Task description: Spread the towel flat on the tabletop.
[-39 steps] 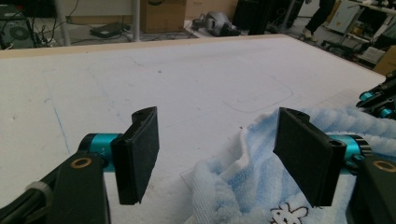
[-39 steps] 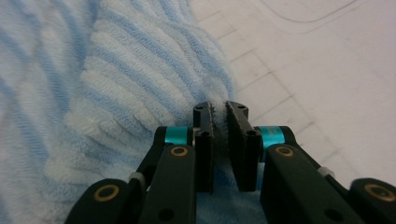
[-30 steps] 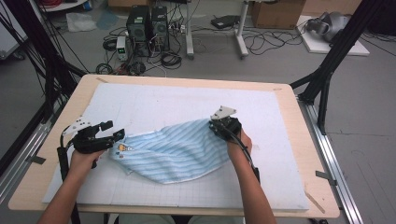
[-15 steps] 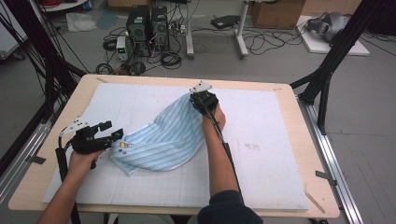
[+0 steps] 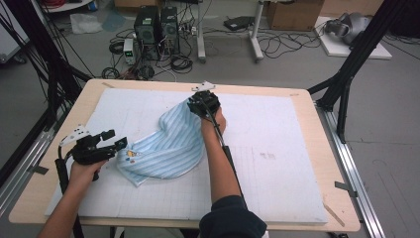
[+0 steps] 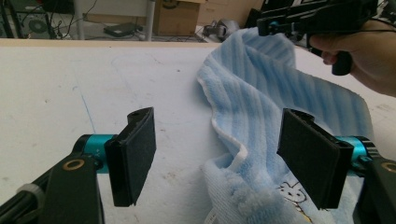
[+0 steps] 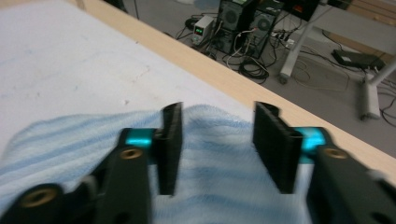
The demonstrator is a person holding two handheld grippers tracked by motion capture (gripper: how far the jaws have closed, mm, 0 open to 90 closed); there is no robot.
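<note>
It was a lab or test room. Beyond the table (image 5: pixel 317 163), two computer towers (image 5: pixel 157 25) stood on a grey floor among tangled cables (image 5: pixel 282 44), with cardboard boxes (image 5: pixel 292 12) behind and black frame poles (image 5: pixel 356 54) alongside.

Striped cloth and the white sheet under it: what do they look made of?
Striped cloth: looks like soft terry towelling, light blue and white, with a fuzzy looped pile and limp folds. White sheet: probably a matte foam or board mat, flat, faintly gridded and scuffed; the exact material is unclear.
</note>
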